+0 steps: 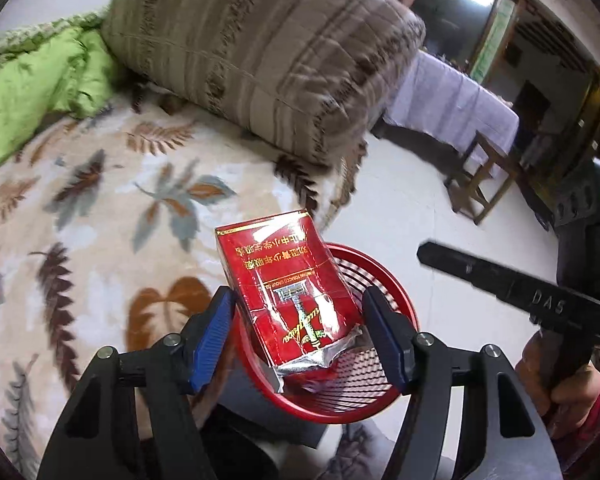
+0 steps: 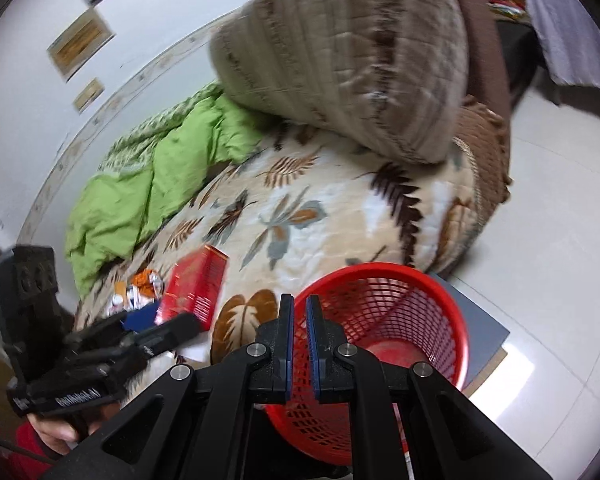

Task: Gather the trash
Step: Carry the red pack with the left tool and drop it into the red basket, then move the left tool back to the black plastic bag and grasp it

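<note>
**Cigarette pack between the left tongs at the basket's rim**

Cigarette pack (image 1: 288,292): red, soft, wrapped in glossy clear film, silver foil torn and crumpled at the end nearest the camera. Gold tower-like emblem on the face, with gold script beneath it too warped to read. Rows of gold Chinese characters, seen upside down. One small line in Latin capitals, "TOBACCO GROUP" legible, the rest cut off.

Seen from the left wrist, tilted in front of the far rim of the red mesh basket (image 1: 384,404), just off the near edge of the bed (image 1: 100,208). Blurred in the right wrist view.

Left gripper (image 1: 300,320): tongs wide, pack between the blue pads, left pad against the pack's edge, thin gap showing at the right pad, so no firm squeeze visible.

Right gripper (image 2: 299,304): tongs narrow, pads all but together, nothing between them, poised over the basket's near rim. "DAS" embossed on its finger in the left wrist view. White lettering on the left gripper's body too blurred to read.

Count: one pack, one basket, two grippers, one hand (image 1: 568,392) in a red sleeve on the right handle. Small heap of orange-and-white wrappers (image 2: 140,288) near the bed's near edge, too jumbled to count. On the bed also one green quilt (image 1: 32,92) and one beige striped bundle (image 1: 260,48) toward the far end.
</note>
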Demonstrator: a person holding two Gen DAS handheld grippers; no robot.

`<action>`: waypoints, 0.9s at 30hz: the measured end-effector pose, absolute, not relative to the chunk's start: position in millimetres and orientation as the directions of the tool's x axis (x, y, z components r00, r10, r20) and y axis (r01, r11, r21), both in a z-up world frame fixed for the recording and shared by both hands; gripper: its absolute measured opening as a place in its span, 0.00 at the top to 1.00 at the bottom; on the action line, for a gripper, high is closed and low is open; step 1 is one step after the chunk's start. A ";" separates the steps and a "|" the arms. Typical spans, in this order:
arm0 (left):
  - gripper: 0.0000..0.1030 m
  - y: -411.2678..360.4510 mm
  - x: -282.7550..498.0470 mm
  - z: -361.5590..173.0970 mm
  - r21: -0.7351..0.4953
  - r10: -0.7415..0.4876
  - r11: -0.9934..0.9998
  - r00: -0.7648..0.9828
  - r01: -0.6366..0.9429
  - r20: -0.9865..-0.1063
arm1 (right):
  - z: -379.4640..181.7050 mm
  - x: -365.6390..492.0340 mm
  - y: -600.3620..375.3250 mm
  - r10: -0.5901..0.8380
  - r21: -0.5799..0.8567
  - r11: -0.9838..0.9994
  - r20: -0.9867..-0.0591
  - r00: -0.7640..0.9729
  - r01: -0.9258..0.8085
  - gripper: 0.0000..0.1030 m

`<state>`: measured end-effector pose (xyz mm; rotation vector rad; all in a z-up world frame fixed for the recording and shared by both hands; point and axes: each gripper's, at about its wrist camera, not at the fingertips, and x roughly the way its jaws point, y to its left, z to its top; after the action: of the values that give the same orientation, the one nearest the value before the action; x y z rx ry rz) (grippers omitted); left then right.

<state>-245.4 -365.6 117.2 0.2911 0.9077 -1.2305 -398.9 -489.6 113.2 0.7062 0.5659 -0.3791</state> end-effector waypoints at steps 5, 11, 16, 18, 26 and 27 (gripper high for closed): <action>0.22 -374.1 -249.5 110.3 -0.252 -0.656 0.357 0.049 0.899 -0.754 | 116.7 -404.9 -500.7 -0.200 0.469 0.691 -0.607 0.769 0.550 0.93; 0.22 -340.1 -226.4 117.5 -0.254 -0.668 0.438 0.124 0.862 -0.734 | 111.3 -395.6 -503.8 -0.164 0.504 0.678 -0.605 0.779 0.534 0.93; 0.22 -285.7 -197.7 121.4 -0.235 -0.650 0.562 0.247 0.793 -0.718 | 111.4 -361.7 -479.9 -0.076 0.519 0.722 -0.597 0.798 0.457 0.93; 0.22 -262.2 -186.3 122.8 -0.231 -0.639 0.603 0.289 0.764 -0.713 | 112.0 -341.0 -463.9 -0.028 0.517 0.751 -0.598 0.801 0.412 0.93; 0.22 -153.4 -146.6 115.0 -0.169 -0.521 0.779 0.475 0.603 -0.709 | 110.7 -253.7 -382.2 0.153 0.483 0.850 -0.607 0.780 0.210 0.69; 0.22 -142.3 -143.4 112.7 -0.161 -0.506 0.794 0.490 0.586 -0.710 | 109.0 -245.8 -374.3 0.165 0.477 0.857 -0.612 0.774 0.194 0.69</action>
<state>-143.4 -142.3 112.7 0.1066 0.8248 -0.6642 -245.8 -374.3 109.0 0.5518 0.6951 -0.0167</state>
